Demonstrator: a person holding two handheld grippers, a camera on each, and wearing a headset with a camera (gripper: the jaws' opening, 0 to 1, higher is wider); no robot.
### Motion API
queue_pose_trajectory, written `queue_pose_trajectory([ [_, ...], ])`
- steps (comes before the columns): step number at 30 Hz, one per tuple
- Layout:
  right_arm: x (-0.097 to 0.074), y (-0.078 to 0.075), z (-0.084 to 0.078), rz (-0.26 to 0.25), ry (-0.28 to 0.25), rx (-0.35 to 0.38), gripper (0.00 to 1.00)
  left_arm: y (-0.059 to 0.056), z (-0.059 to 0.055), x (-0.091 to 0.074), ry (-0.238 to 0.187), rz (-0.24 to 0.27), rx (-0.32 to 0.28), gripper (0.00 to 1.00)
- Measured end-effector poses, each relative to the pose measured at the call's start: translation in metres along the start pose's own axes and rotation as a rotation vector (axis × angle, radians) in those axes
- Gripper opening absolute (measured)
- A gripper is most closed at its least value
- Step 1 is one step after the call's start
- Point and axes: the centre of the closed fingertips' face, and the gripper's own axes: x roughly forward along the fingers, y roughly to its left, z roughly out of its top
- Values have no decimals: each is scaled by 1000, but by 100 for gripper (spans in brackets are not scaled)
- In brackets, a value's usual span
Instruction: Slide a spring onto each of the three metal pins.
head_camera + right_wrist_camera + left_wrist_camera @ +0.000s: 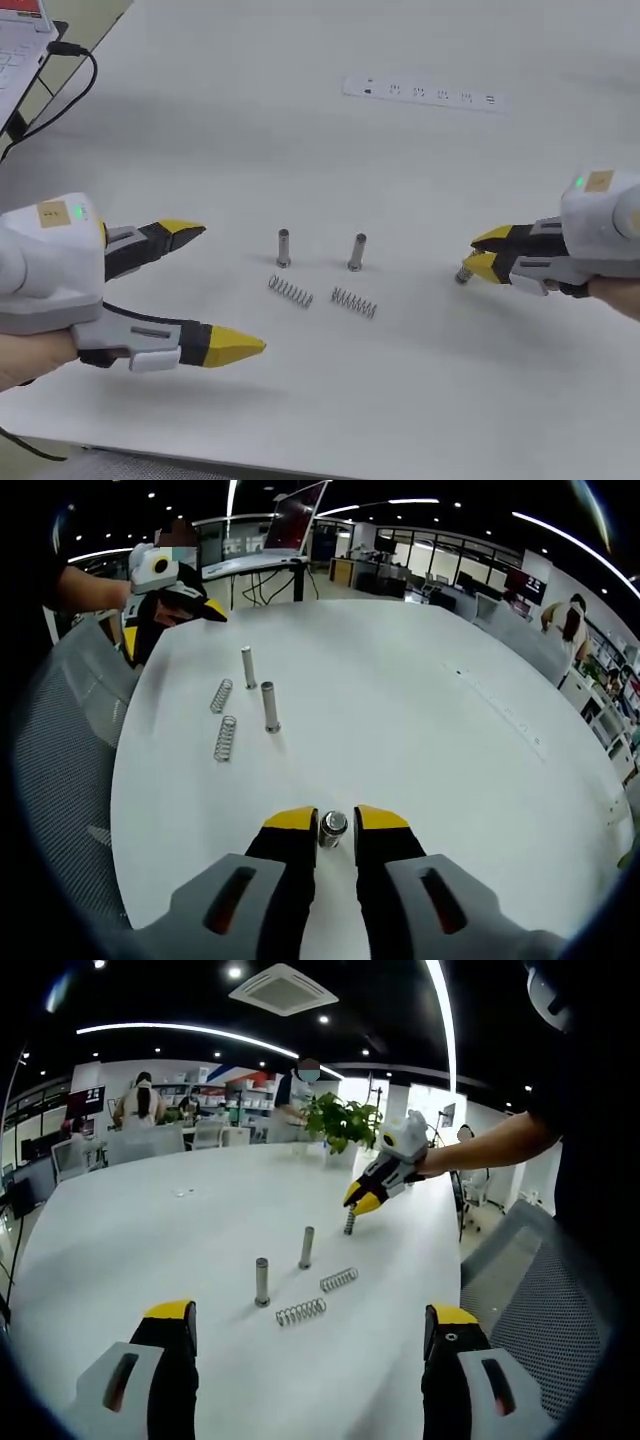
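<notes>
Right gripper pinched close on third pin, apparently already wearing a spring. Left gripper gaped wide, empty, near bare pins and loose springs on table. Risk: jerky release could topple the freestanding pin; nudged springs could roll.

surface: white
pins: silver-grey
springs: silver
left claw, right claw: yellow tips, black shanks, white bodies
</notes>
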Motion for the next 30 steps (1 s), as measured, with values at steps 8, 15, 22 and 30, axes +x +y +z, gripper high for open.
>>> queue_pose_trajectory([
  [8, -1, -1, 0, -1, 9, 0, 16, 0, 1, 0, 0, -2, 2, 92],
  [15, -3, 0, 5, -7, -22, 24, 20, 0, 1, -1, 1, -5, 2, 91],
  [22, -8, -1, 11, -21, -57, 48, 26, 1, 4, -1, -7, 2, 5, 92],
  [30, -16, 0, 15, -40, -104, 102, 32, 2, 6, 0, -8, 5, 10, 92],
])
